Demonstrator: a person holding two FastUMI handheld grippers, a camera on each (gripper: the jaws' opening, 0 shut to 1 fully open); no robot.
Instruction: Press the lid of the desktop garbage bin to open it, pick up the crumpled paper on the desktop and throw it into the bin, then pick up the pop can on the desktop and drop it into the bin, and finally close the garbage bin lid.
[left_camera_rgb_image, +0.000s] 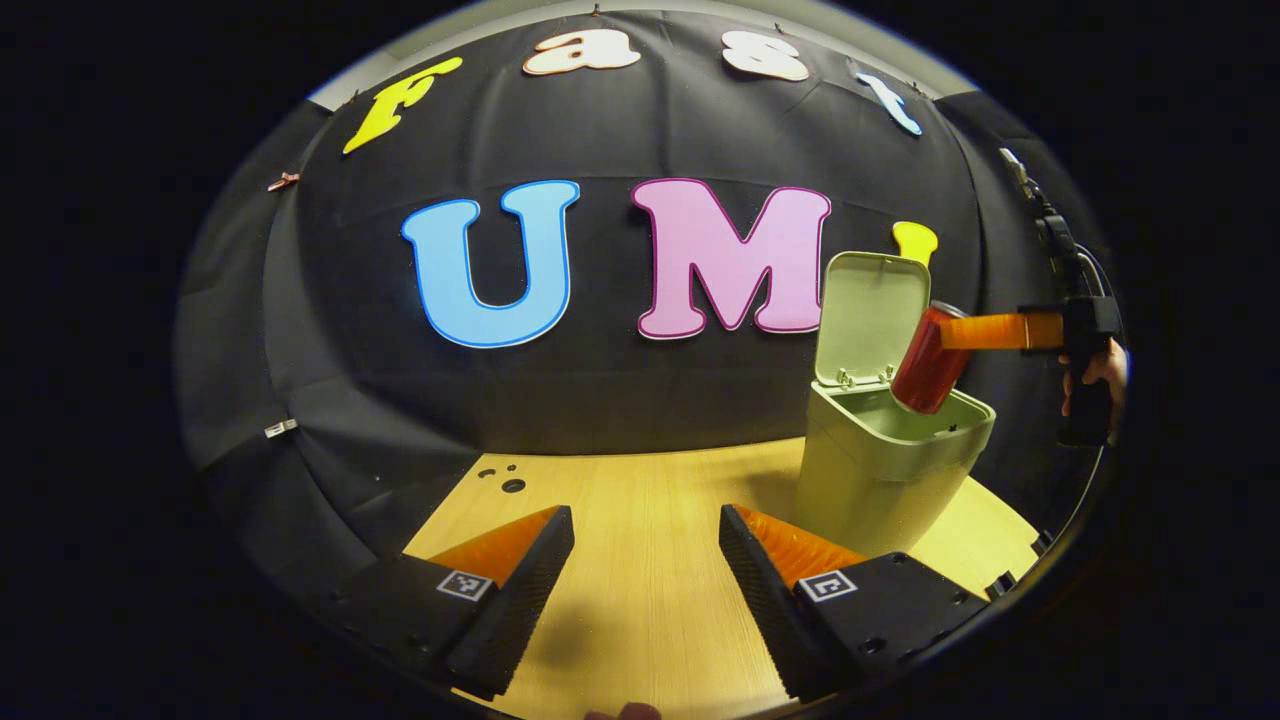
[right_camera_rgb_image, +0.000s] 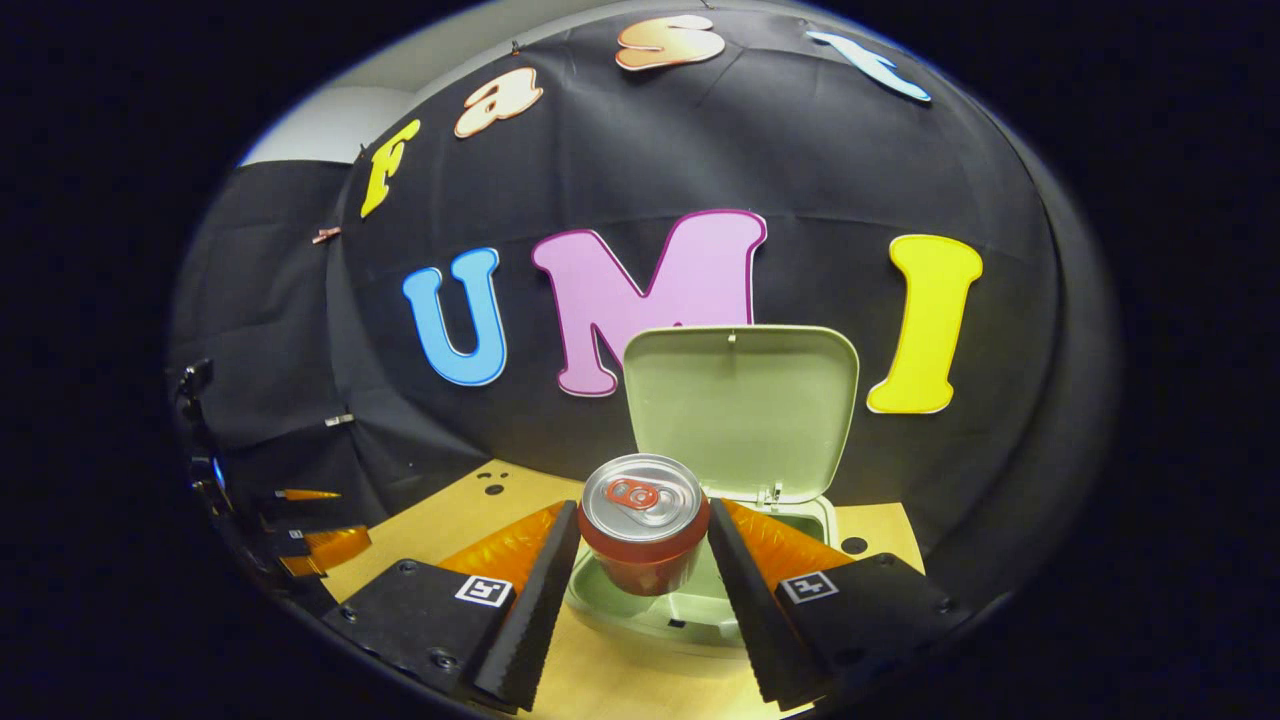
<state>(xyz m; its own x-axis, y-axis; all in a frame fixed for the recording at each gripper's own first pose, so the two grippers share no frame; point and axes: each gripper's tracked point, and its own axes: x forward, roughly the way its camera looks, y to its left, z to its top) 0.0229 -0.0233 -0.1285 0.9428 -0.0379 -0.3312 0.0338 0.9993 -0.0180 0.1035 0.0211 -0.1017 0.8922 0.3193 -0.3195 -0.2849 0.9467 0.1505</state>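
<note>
Left gripper view: the left gripper (left_camera_rgb_image: 646, 570) is held open above the wooden desktop (left_camera_rgb_image: 640, 520), nothing between its ribbed fingers. A square black-and-white marker (left_camera_rgb_image: 826, 585) is fixed on each finger base. To the right stands the garbage bin (left_camera_rgb_image: 880, 470), a smooth pale-green plastic box with rounded corners; its lid (left_camera_rgb_image: 872, 315) is raised upright. The red pop can (left_camera_rgb_image: 930, 365) is held tilted over the bin mouth by the right gripper (left_camera_rgb_image: 985, 332), gripped by a hand (left_camera_rgb_image: 1100, 375).

Right gripper view: the can is clamped between both fingers of the right gripper, directly above the open bin. Its silver top with pull tab faces the camera. No writing on the can is legible.
</note>
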